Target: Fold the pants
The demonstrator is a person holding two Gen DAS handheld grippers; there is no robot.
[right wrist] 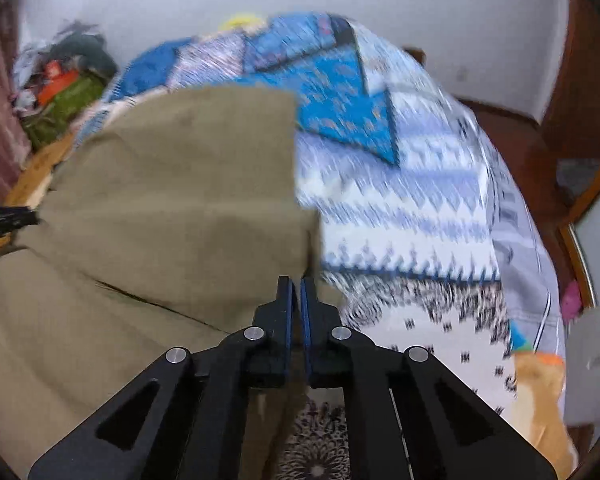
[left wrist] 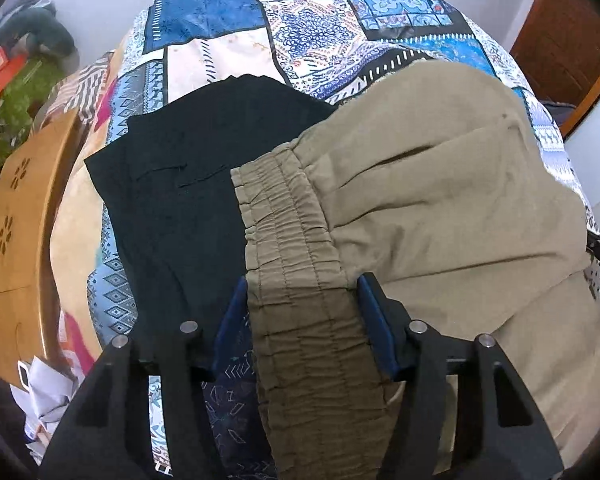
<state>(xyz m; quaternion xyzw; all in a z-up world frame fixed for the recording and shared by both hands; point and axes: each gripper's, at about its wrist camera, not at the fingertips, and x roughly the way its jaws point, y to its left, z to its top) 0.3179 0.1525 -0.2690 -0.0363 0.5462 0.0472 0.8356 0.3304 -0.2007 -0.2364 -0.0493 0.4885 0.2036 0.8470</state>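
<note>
**Both grippers at the near edge of the khaki pants, fold about to begin**

Landmark: the khaki pants (left wrist: 440, 200), lying on a patterned bedsheet (left wrist: 300, 20); a black garment (left wrist: 180, 168) lies just beside them on the left, its edge tucked under the elastic waistband (left wrist: 292, 264); a wooden board (left wrist: 16, 220) sits further left, well apart from the pants.

Left gripper (left wrist: 302, 320): jaws apart, straddling the waistband; the band runs between the blue pads, but whether the pads press on it cannot be told; reads as not yet clamped.

Right gripper (right wrist: 296, 300): jaws drawn together at the near right edge of the pants (right wrist: 160, 200); picture blurred, so whether cloth is pinched between the pads cannot be told.

Step in hand, as judged: taking hold of the near edge at two points, waistband end and opposite end, ahead of a fold.

Next move calls for: left jaws to close firmly on the gathered elastic; confirm the right has cloth; then lift both ends level and carry them together, keeping clear of the black garment so it is not dragged along.
</note>
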